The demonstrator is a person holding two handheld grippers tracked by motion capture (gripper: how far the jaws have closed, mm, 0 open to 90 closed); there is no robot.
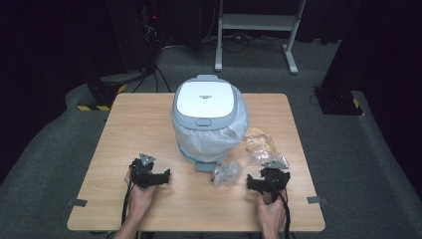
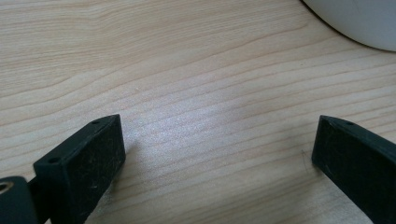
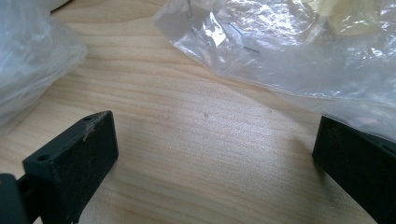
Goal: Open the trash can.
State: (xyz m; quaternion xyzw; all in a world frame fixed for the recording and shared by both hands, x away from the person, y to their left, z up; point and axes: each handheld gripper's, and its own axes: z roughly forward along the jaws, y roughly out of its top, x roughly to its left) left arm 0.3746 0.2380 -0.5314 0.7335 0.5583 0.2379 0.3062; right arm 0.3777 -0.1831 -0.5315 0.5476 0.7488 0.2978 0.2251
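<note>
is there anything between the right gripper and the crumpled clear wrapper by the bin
Nothing visible. The right gripper sits open on the table, and bare wood lies between it and the wrapper. The bin stands behind the wrapper, not in the way.

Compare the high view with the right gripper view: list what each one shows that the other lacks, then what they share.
High view alone: the lidded bin with its plastic liner, the left gripper with open jaws, both hands and the floor.

Right gripper view alone: a close look along the right gripper, whose jaws stand wide apart over bare wood with nothing between them.

Shared: the wooden table, the crumpled clear plastic and the clear bag with yellowish contents.
</note>
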